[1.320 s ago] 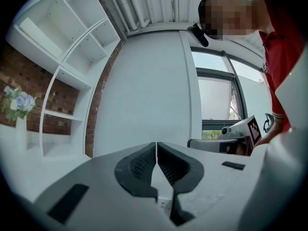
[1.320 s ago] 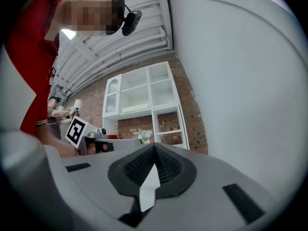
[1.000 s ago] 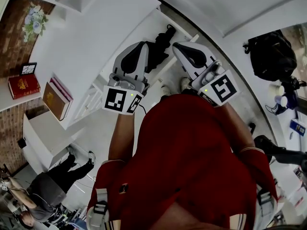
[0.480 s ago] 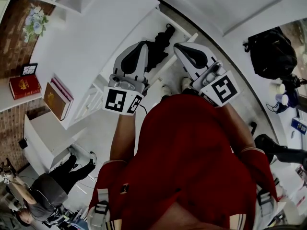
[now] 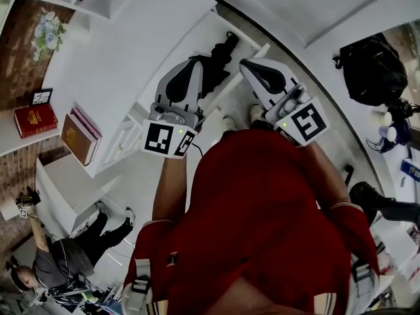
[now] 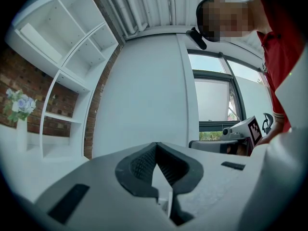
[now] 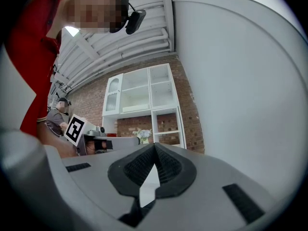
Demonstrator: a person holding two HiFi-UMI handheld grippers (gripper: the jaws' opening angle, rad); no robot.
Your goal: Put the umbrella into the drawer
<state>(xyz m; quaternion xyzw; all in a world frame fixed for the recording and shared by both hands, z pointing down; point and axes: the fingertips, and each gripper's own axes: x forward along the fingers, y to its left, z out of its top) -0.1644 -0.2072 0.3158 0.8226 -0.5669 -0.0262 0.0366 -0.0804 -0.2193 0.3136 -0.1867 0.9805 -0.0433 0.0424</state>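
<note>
A black folded umbrella (image 5: 220,56) lies in the open white drawer (image 5: 252,43) of a white cabinet, seen in the head view. My left gripper (image 5: 191,60) is held level just left of the umbrella, partly covering it, jaws shut and empty. To the right of the drawer's corner, my right gripper (image 5: 245,64) is also shut with nothing in it. In the left gripper view the left gripper (image 6: 155,146) points at a plain white wall. The right gripper view shows the right gripper (image 7: 155,147) with its ribbed pads meeting, white shelves beyond.
The white cabinet top (image 5: 125,44) spreads to the left of the drawer. A red book (image 5: 34,119) and more books (image 5: 79,136) sit on lower shelves, with flowers (image 5: 49,31) behind. A black backpack (image 5: 371,71) stands at right. Another person (image 5: 59,268) crouches at bottom left.
Both grippers stay where they were, shut. The person at the bottom left has shifted and raised an arm.
</note>
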